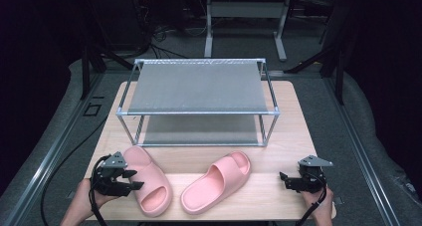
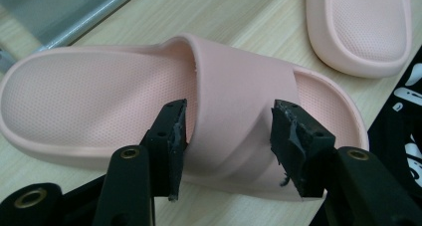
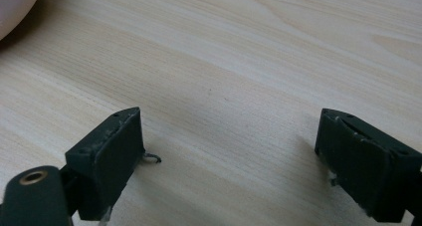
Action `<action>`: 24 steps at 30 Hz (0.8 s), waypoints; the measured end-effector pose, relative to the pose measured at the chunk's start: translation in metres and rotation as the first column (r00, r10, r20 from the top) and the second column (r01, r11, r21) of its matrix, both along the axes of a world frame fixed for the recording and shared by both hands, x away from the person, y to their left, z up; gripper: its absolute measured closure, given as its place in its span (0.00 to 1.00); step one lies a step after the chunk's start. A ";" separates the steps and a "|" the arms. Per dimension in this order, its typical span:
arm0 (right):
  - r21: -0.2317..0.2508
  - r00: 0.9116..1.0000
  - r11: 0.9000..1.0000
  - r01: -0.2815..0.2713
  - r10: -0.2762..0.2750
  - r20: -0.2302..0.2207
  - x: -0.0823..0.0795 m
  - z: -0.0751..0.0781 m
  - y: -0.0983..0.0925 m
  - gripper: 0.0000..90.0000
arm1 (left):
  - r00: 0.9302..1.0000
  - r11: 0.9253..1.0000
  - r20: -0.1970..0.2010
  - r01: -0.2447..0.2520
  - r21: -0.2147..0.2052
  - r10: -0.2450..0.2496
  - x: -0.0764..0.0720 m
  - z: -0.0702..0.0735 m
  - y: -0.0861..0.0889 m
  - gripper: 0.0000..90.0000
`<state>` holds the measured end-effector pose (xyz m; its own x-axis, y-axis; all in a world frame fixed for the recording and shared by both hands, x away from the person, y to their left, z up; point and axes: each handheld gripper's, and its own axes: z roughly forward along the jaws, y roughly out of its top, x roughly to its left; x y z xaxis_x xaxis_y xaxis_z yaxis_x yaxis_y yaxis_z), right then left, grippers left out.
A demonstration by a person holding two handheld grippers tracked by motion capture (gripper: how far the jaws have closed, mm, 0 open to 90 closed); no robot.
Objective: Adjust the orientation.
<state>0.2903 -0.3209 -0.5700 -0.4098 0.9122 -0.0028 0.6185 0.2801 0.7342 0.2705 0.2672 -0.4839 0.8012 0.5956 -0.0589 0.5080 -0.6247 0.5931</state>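
At the left of the pale wooden table we hold the left gripper against the side of the left pink foam slide sandal, which lies flat near the table's front edge, its toe end toward the rack. In the left gripper view its two black jaws straddle the sandal's broad strap, one at each edge and right against it, though we cannot tell whether the pads press on it. Just to the right lies the second pink foam slide sandal, angled, apart from the first. Behind both stands the two-tier metal-framed rack with grey shelves. At the far right our right gripper rests low over bare tabletop, jaws spread wide with nothing between them.
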 end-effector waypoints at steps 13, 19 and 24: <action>0.001 1.000 1.000 0.000 0.000 -0.001 0.000 0.000 0.000 0.14 | 0.995 0.995 -0.039 0.094 0.041 -0.093 0.001 -0.007 0.009 0.44; 0.005 1.000 1.000 0.000 0.000 -0.001 0.000 0.000 -0.001 0.14 | 1.000 0.999 -0.014 0.026 -0.023 -0.026 0.001 -0.009 0.009 0.52; 0.005 1.000 1.000 0.001 -0.001 -0.001 0.000 0.000 -0.001 0.14 | 0.998 0.996 0.001 -0.068 -0.061 0.068 0.002 -0.011 0.010 0.59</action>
